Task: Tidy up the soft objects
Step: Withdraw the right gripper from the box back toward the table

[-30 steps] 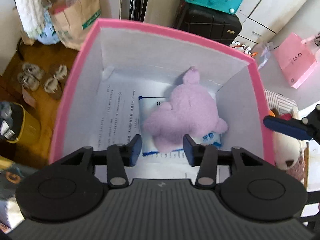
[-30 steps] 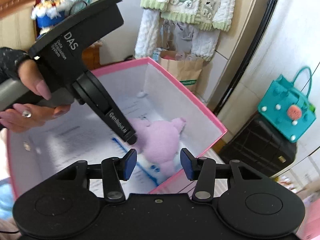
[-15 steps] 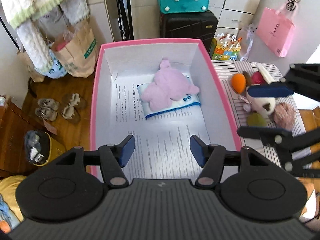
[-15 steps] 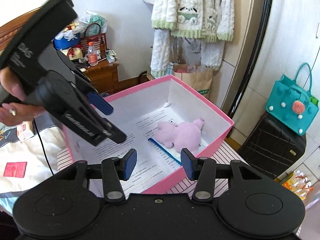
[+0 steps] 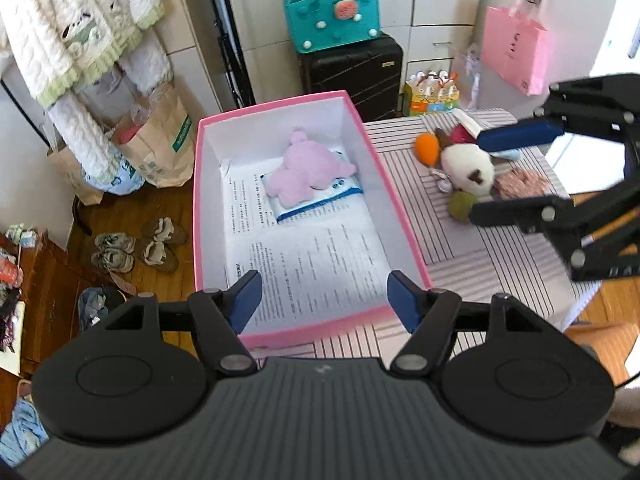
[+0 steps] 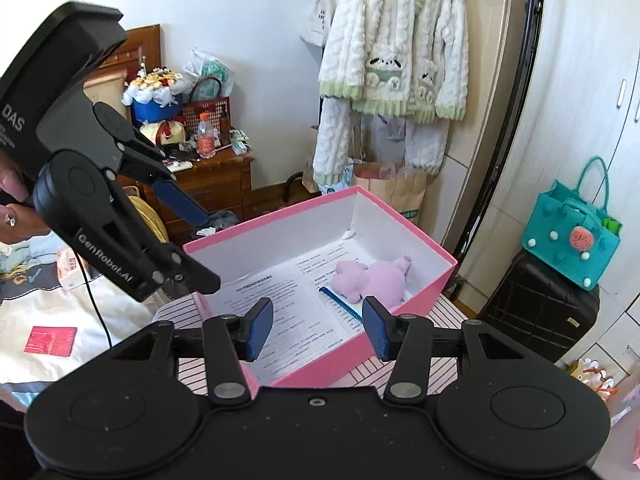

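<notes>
A lilac plush toy lies on a blue-edged white packet in the far end of the pink box; both show in the right wrist view too, the toy inside the box. A pile of soft toys sits on the striped cloth right of the box: a white plush, an orange one, a green one. My left gripper is open and empty, high above the box's near end. My right gripper is open and empty; in the left wrist view it hangs over the toy pile.
Printed paper lines the box floor. A striped cloth covers the table. Behind stand a black suitcase, a teal bag and a pink bag. Shoes and paper bags are on the floor left.
My left gripper has risen up and back out of the box, leaving the lilac toy inside, and its jaws have widened. My right gripper has also pulled back from the box.
</notes>
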`<state>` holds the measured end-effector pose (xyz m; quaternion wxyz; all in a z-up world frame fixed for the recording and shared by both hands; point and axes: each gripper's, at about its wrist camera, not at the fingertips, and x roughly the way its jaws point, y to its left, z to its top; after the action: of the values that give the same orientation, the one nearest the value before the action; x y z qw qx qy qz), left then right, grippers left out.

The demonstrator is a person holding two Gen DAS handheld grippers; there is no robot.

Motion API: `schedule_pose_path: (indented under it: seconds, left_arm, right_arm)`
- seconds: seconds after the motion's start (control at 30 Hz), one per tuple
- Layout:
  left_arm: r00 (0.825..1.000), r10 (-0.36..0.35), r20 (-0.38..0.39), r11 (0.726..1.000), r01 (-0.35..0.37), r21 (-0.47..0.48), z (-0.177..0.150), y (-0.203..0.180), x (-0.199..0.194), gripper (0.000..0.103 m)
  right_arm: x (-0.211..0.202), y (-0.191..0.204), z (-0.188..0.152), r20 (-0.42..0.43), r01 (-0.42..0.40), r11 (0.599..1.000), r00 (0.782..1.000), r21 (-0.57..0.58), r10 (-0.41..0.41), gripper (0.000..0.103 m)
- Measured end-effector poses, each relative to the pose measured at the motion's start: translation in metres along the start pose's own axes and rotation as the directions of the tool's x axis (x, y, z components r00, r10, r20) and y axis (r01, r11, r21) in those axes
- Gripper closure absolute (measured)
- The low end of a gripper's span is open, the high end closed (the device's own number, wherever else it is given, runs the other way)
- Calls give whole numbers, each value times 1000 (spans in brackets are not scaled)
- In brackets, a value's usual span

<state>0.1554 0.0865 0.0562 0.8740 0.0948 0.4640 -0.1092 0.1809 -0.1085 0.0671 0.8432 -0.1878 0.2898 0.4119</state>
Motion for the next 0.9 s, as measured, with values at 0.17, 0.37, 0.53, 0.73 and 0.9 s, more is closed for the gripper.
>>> schedule_pose_path:
  seconds: [0.17, 0.37, 0.53, 0.73, 0.9]
  left_arm:
    - [1000, 11, 27, 999, -12, 40, -13, -19, -19, 32]
    - [998, 27, 57, 995, -33, 96, -27, -42, -33, 28]
    - [998, 22, 62, 989, -31, 145, -40, -64, -38, 27]
    - [999, -15, 49, 982, 5, 189, -53, -89, -36, 27]
    - [996, -75, 45, 974, 63, 218, -59, -106, -26, 26]
  right_arm:
    - [-22, 6, -10, 16, 1, 1000, 1000, -6, -1, 48]
    - [-50, 14, -26, 43, 3, 1000, 999, -13, -2, 46]
    - [-71, 19, -45, 55, 6, 1000, 998, -16, -5, 44]
    - [-89, 20, -70, 64, 22, 1000, 998, -8, -22, 43]
    - [-99, 13, -94, 65, 47, 998, 997, 43, -49, 41]
